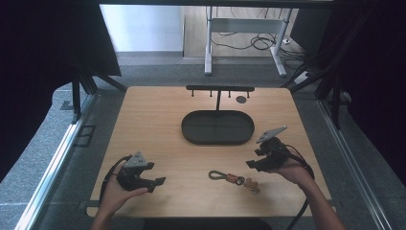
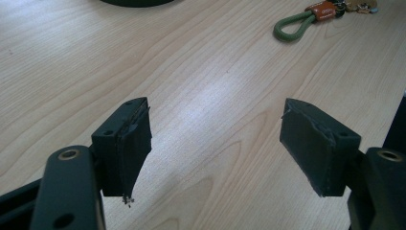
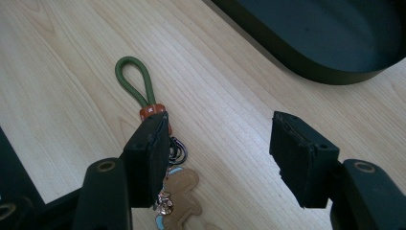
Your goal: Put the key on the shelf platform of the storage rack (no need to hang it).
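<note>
**Keychain pickup: floppy little thing, grab it by the cord**

Keychain (image 1: 234,179) is lying flat on the wooden table (image 1: 158,129), near the front edge, between the two hands and closer to the right gripper (image 1: 253,164). It's a green cord loop (image 3: 134,82) with an orange band (image 3: 152,111), dark metal rings and a tan bear-shaped charm (image 3: 184,197) at the other end.

My guess on handling: light, totally limp, and it'll dangle and swing once lifted. The rings and charm look fiddly and slippery, so I'd pinch around the orange band or the cord just past it, where it's soft and the pads can bite. Grabbing the charm probably lets the rest flop around.

Both grippers are empty with jaws spread wide. The left gripper (image 1: 158,182) sits off to the left, well apart from the keychain.

View differences: the right gripper view gets right on top of it, so you can make out the bear shape and the rings, which are just a blob in the high view. The high view gives you the layout, including the dark oval tray (image 1: 218,139) and the hook rack (image 1: 219,88) behind it. The left gripper view catches the loop far off at the top.
</note>
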The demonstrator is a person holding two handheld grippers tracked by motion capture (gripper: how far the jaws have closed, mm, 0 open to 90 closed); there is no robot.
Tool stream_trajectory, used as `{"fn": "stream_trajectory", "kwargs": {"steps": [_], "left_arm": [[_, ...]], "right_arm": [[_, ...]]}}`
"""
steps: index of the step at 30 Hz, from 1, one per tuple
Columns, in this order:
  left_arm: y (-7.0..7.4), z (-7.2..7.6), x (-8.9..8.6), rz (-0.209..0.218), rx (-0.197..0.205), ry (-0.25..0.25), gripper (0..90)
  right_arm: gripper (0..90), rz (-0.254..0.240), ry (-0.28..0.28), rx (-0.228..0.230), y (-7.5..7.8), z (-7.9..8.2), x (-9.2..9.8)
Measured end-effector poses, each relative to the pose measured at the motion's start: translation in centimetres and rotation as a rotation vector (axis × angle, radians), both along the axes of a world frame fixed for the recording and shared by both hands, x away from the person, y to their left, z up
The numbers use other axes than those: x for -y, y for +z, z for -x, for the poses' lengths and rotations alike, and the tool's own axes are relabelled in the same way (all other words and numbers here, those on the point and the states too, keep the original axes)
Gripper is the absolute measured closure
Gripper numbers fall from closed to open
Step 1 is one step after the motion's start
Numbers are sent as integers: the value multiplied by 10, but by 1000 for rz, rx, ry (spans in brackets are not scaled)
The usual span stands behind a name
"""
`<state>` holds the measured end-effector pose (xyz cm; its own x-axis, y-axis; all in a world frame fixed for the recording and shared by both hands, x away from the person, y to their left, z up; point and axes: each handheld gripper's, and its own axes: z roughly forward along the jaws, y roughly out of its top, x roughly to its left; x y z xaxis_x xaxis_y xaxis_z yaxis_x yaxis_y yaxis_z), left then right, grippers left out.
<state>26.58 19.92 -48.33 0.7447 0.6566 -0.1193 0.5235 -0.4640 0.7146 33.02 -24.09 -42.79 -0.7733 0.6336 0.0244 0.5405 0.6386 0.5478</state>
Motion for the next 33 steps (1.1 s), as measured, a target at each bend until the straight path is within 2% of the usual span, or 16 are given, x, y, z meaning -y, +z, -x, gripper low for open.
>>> {"fn": "stream_trajectory", "kwargs": {"steps": [15, 19, 33], "left_arm": [[0, 0, 0, 3, 1, 0, 267], [1, 1, 0, 4, 3, -1, 267], [1, 1, -1, 5, 3, -3, 267]], "right_arm": [[403, 17, 39, -41, -3, -3, -15], [422, 22, 65, -59, -5, -2, -20], [484, 81, 125, -120, -21, -3, -41]]}}
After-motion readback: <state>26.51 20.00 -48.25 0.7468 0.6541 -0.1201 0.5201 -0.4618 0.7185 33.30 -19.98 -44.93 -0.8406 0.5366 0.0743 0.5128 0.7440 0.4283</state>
